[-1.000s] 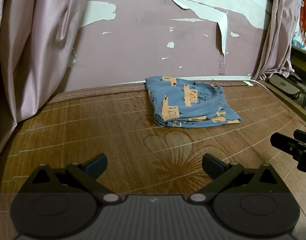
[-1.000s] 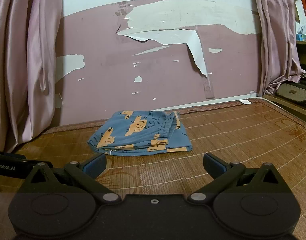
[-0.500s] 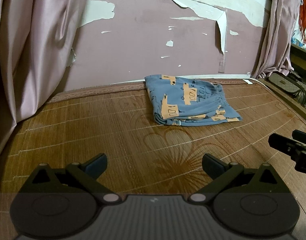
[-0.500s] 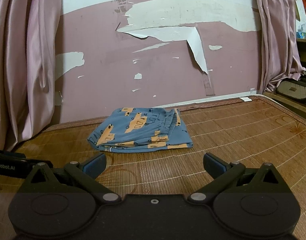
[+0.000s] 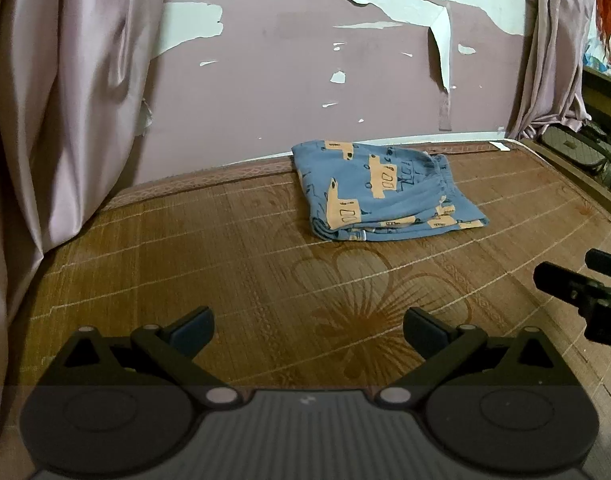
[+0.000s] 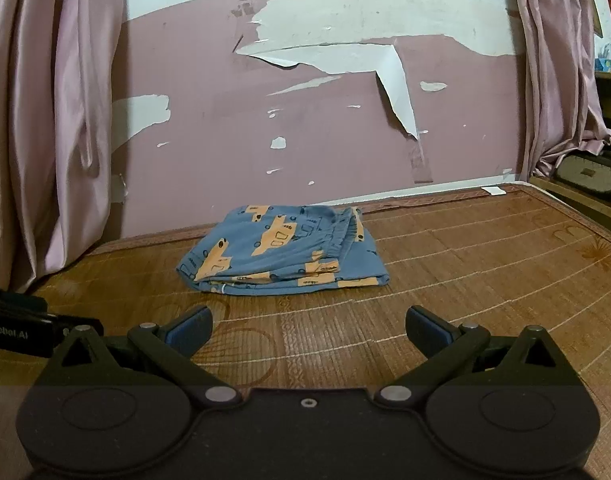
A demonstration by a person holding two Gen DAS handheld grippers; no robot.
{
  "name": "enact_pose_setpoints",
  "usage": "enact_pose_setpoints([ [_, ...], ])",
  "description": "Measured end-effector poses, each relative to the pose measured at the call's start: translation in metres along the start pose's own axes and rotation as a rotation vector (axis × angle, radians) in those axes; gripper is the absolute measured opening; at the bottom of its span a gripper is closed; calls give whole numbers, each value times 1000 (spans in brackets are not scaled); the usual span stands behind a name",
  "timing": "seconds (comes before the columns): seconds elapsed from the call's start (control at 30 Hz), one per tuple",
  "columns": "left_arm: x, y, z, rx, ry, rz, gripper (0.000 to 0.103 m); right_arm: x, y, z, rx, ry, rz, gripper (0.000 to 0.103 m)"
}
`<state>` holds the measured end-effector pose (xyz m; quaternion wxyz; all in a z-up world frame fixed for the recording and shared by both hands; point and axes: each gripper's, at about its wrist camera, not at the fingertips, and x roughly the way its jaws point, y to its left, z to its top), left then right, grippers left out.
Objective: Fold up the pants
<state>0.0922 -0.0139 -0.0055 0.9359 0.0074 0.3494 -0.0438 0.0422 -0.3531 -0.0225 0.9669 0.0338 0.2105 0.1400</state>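
Pants (image 5: 379, 192) look pretty much folded already, stacked flat on the bamboo mat (image 5: 225, 280) near the wall; both the left gripper (image 5: 307, 330) and right gripper (image 6: 308, 330) are held spread apart with nothing in them, well short of the bundle; maybe a final tidy is left, hard to tell from here

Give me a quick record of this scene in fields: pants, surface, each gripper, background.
pants: blue pants with orange print, folded into a compact stack, lying flat
surface: woven bamboo mat
position: near the mat's far edge, by the wall
left gripper: jaws open, empty, short of the pants
right gripper: jaws open, empty, short of the pants
background: pink wall with peeling paint, pink curtains both sides
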Motion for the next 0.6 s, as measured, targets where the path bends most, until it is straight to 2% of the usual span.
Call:
enact_pose_setpoints([
  [0.6,1,4,0,-7,5,8,103,1,2,-2,-6,19,12,102],
])
